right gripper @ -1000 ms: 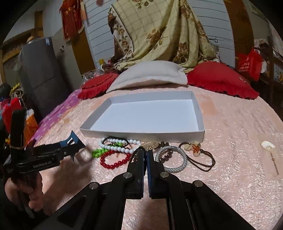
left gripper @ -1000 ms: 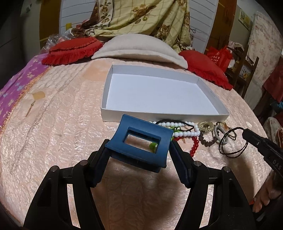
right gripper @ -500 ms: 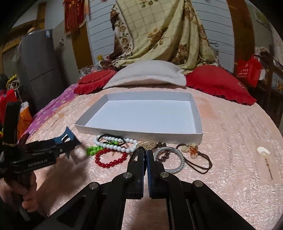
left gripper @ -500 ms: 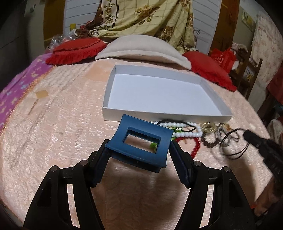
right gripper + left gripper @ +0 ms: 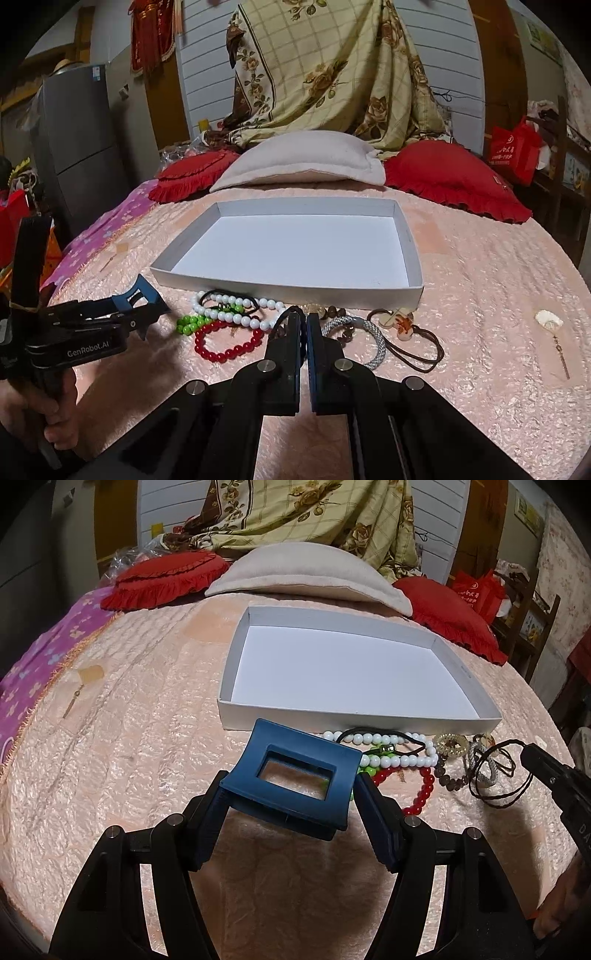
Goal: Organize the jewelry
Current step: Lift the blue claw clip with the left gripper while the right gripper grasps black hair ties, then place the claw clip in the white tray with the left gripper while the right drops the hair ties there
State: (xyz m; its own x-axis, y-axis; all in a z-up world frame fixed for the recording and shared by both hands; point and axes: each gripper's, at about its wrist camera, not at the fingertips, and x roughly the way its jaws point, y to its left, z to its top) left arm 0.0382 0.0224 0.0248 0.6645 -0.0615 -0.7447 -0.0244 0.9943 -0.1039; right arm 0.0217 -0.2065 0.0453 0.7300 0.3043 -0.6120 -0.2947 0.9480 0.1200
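My left gripper [image 5: 290, 786] is shut on a dark blue hair claw clip [image 5: 291, 779] and holds it above the pink bedspread, in front of the empty white box tray [image 5: 236, 716]. It also shows in the right wrist view [image 5: 142, 308]. My right gripper [image 5: 306, 321] is shut, its tips over the jewelry pile; a thin black cord loops at the left fingertip [image 5: 291, 325], but I cannot tell if it is pinched. The pile holds a white bead necklace [image 5: 236, 314], red bead bracelet [image 5: 229, 343], green beads [image 5: 190, 323], a grey woven bangle [image 5: 365, 336] and a brown cord pendant [image 5: 402, 325].
A beige pillow [image 5: 303, 158] and red cushions [image 5: 450, 177] lie behind the tray. A small earring card [image 5: 550, 321] lies at the right of the bedspread, another [image 5: 86, 677] at the left. A purple blanket [image 5: 33, 675] covers the left edge.
The left gripper with the clip has moved a little closer to the tray. The right gripper has eased forward over the jewelry pile. Both stay shut.
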